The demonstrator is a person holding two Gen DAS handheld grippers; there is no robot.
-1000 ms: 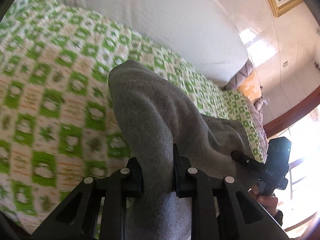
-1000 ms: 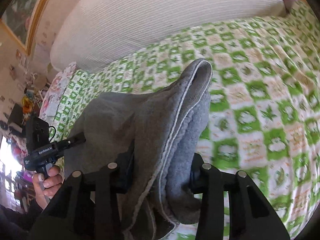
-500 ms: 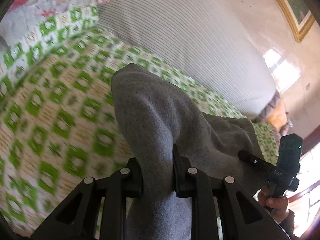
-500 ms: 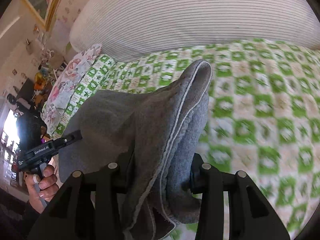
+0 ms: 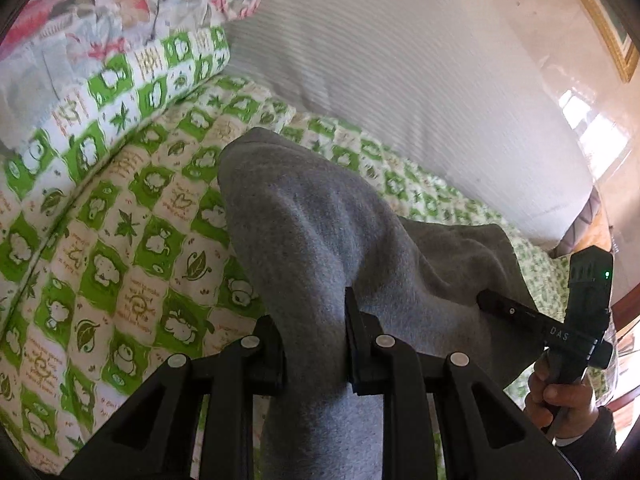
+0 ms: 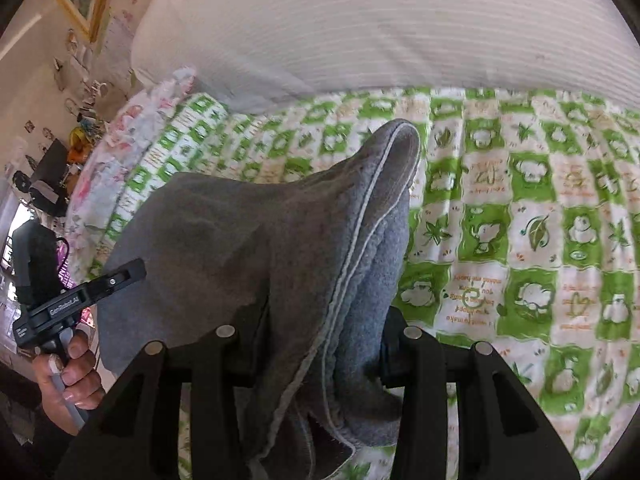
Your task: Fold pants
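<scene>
Swung leftward across the bed (image 5: 120, 240) since a second ago: floral pillow (image 5: 100, 8) and green-checked pillow (image 5: 132, 76) now in the far left of the left wrist view, absent there earlier; picture frame (image 5: 600, 24) pushed out to the far right edge. Same shift in the right wrist view, with the floral pillow (image 6: 132, 148) larger and nearer the middle, and the cluttered wall corner drawn in at the left. Grip unchanged on both sides, cloth bunched much as before.

Left gripper (image 5: 314, 340) clenched on a narrow fold of the grey pants (image 5: 320, 220), both pads pressed into the cloth. Right gripper (image 6: 324, 340) clamped on a thicker bundle of the same pants (image 6: 260, 248), several layers and a pale seam edge showing between the pads. Right hand (image 5: 560, 392) visible at the near right of the left wrist view, left hand (image 6: 68, 376) at the near left of the right wrist view, each around a gripper's handle.

Pants lifted above the checked bedspread, stretched between the two grippers, long axis running left to right. Free ends rising past each gripper and pointing toward the far side, at the striped white bolster (image 6: 360, 28). Whether any part touches the bedspread: cannot tell.
</scene>
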